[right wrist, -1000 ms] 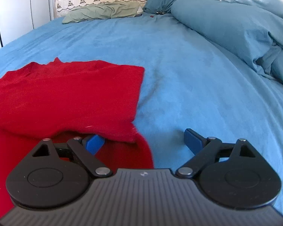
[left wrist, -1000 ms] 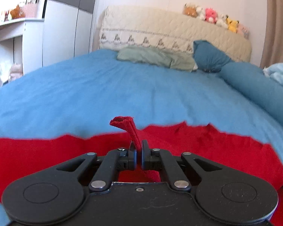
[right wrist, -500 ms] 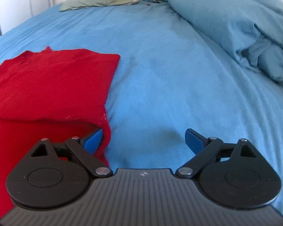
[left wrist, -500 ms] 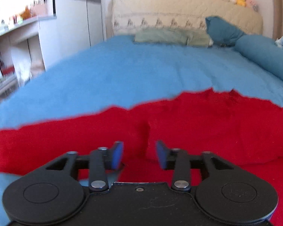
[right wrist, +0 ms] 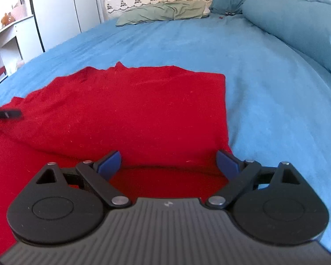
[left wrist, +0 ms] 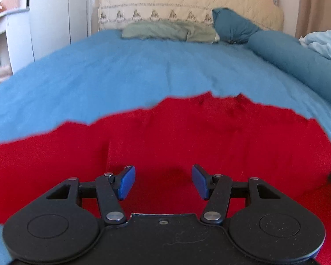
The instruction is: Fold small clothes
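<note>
Looking through the left wrist view, the left gripper (left wrist: 163, 180) has let go of the soft red knit garment (left wrist: 187, 137), fingers now spread wide and empty above it on the blue bed sheet (left wrist: 143, 70). Switching to the right wrist view: right gripper (right wrist: 168, 161) wide open too, empty, garment's folded edge at twelve o'clock. This fold looks finished. No containers visible.

Left tongs (left wrist: 163, 182) gape wide above the red garment (left wrist: 187, 137); right tongs (right wrist: 168, 162) spread wide over its near edge.
</note>
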Available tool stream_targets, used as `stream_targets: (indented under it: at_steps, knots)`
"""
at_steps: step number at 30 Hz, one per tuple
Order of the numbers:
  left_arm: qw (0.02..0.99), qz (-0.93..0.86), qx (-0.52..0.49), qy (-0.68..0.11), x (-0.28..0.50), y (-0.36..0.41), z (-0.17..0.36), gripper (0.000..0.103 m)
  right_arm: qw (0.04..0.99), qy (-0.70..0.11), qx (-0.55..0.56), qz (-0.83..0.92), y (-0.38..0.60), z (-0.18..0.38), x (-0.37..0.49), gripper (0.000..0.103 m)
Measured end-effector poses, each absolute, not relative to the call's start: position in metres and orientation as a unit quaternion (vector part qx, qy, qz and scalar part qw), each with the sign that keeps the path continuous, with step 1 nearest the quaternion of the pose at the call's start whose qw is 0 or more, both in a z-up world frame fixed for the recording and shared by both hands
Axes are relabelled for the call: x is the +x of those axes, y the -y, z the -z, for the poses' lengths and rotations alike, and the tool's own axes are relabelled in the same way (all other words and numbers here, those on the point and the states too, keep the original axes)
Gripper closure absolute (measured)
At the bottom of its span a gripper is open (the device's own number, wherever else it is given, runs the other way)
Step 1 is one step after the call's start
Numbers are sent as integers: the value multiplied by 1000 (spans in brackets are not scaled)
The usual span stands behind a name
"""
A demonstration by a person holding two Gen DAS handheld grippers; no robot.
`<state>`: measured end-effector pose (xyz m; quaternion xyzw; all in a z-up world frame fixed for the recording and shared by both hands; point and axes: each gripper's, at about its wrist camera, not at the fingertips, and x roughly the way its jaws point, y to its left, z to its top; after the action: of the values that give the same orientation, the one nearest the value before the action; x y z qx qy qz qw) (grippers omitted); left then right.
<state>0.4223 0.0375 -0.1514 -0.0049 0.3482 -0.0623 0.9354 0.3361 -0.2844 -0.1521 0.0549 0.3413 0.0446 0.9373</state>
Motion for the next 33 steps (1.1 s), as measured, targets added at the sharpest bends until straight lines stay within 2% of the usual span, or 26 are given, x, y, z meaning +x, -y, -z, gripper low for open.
stream_targets:
  at_steps: [4,9,13,16,20,25,29,31,33]
  knots:
    - [939,60,-8,-337,415,-39,156,41,952,-287,74,-69,276,130,362,0]
    - [941,59,-6,-333,413,-39,159,40,948,-306,80,-40,267,143,439,0]
    - [942,64,-15,-328,413,-42,161,40,934,-345,90,36,295,166,475,0]
    - [943,63,-8,-326,413,-40,162,40,932,-336,127,39,311,166,473,0]
    - [942,58,-7,-329,411,-38,155,40,937,-332,107,28,306,149,460,0]
    - [951,61,-23,-301,388,-47,107,39,949,-298,98,11,299,96,410,0]
    - [961,46,-17,-271,351,-57,48,24,961,-271,54,5,269,33,357,0]
    - [964,43,-33,-260,332,-70,22,3,963,-263,58,-3,252,4,329,0]
    - [967,36,-52,-246,312,-87,0,0,962,-263,71,-20,234,-20,303,0]
